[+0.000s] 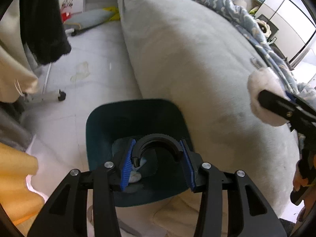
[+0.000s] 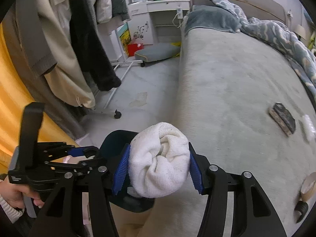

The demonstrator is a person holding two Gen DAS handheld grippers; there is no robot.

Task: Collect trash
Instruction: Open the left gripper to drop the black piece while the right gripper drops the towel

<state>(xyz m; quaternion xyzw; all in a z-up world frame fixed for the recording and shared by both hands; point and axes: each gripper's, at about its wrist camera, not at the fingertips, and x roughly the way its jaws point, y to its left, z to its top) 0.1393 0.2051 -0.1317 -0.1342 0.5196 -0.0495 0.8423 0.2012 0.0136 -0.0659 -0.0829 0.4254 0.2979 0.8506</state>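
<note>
Bin interior dark; left claw covers contents.

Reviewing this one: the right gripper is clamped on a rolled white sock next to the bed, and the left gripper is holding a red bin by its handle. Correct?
Not quite. The bin is dark teal, not red; the left wrist view shows the left gripper closed on its black handle. The rest holds: the right gripper is clamped on the rolled white sock next to the bed.
</note>
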